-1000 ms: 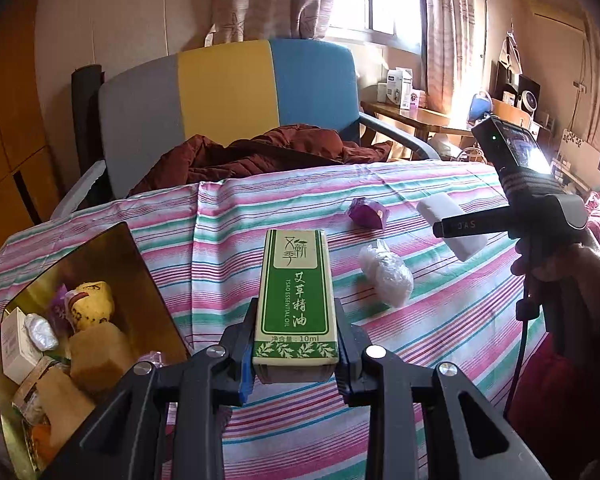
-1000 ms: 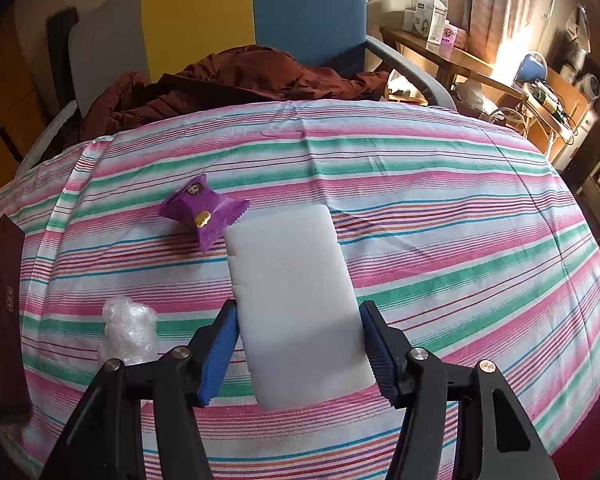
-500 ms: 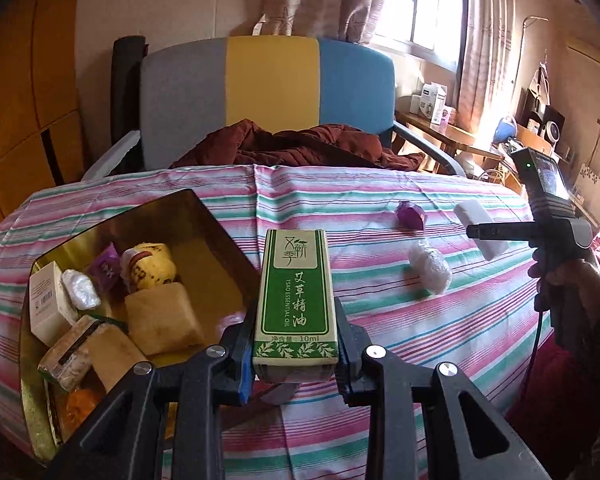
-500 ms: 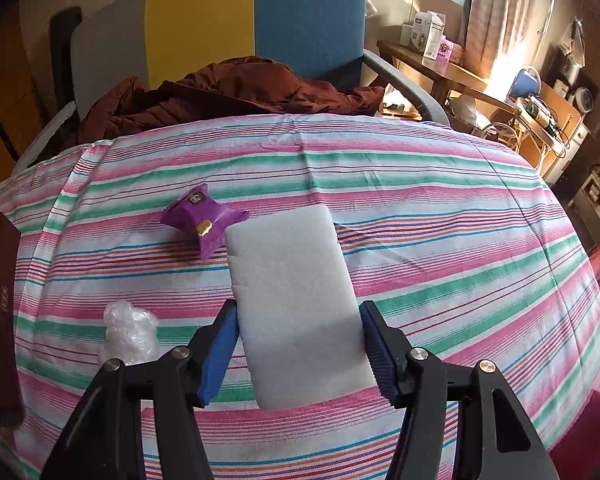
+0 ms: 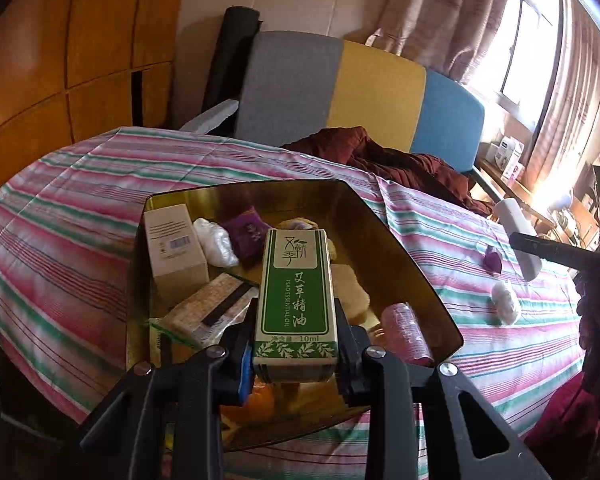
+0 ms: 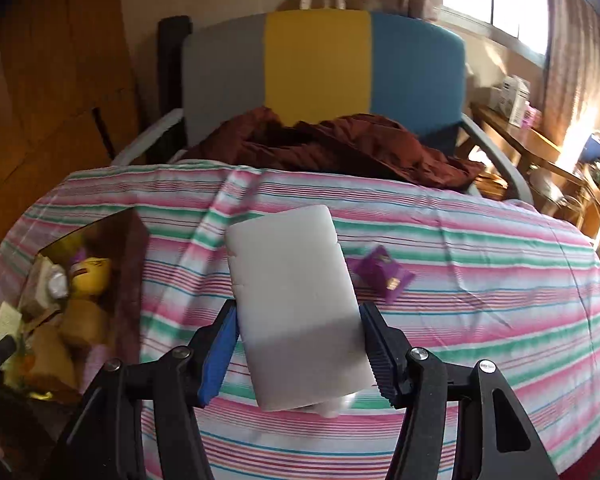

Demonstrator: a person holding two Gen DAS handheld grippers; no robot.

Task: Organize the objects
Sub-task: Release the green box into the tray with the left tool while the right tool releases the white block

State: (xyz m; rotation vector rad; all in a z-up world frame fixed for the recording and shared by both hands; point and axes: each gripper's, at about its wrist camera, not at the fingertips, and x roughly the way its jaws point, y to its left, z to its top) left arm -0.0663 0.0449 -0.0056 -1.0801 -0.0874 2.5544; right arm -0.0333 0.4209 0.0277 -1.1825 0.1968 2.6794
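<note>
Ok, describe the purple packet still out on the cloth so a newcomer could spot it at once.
Start at the striped tablecloth, on the open stretch to the right of the gold tray. The purple packet lies there by itself, just right of the white block in the right gripper. Its crimped ends and small gold mark separate it from the white plastic wad nearby.

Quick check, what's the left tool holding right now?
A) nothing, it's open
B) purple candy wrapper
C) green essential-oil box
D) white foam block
C: in the left wrist view the left tool is clamped on the green essential-oil box, above the gold tray; the white foam block sits in the right tool instead.
</note>
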